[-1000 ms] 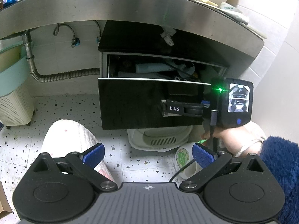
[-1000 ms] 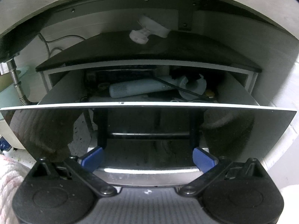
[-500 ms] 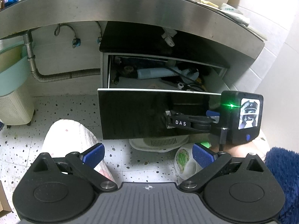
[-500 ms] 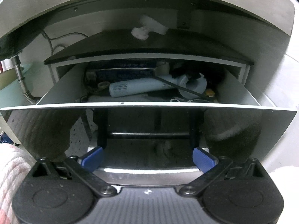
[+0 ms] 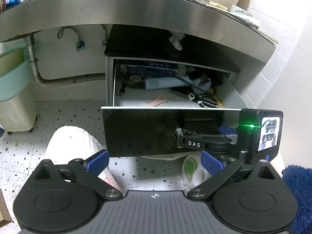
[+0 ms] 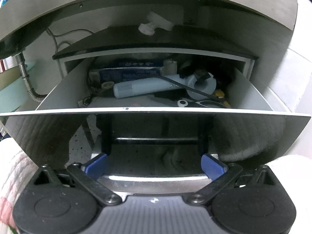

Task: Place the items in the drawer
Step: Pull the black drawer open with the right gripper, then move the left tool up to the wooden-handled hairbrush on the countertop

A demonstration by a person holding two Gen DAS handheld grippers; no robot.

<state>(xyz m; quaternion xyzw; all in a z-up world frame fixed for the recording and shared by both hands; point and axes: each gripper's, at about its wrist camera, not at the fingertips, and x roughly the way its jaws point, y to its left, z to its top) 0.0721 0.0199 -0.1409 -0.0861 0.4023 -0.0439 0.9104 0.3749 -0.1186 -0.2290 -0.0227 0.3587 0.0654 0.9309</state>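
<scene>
A black glossy drawer [image 5: 140, 130] under the steel counter stands pulled out. Inside lie a pale blue hair dryer [image 5: 165, 82], a blue box [image 5: 152, 68], scissors [image 5: 206, 99] and a pink strip [image 5: 158, 101]. My right gripper [image 5: 202, 136] is at the lower right of the drawer front. In the right wrist view this gripper [image 6: 154, 165] is open, its blue pads [image 6: 96, 165] wide apart over the chrome lower lip, with the hair dryer [image 6: 148, 87] behind the drawer front [image 6: 48, 132]. My left gripper [image 5: 154, 160] hangs open and empty above the floor.
The steel counter edge [image 5: 136, 9] overhangs the drawer. A corrugated hose [image 5: 68, 80] and a white slatted bin [image 5: 15, 111] are at the left. A knee in white cloth [image 5: 78, 142] is near the left fingers. A bowl [image 5: 193, 169] lies on the speckled floor; a blue fuzzy sleeve [image 5: 298, 185] is at right.
The drawer has slid out toward me, and more of its contents show. My right gripper has come back with the drawer front. The left gripper has stayed put.
</scene>
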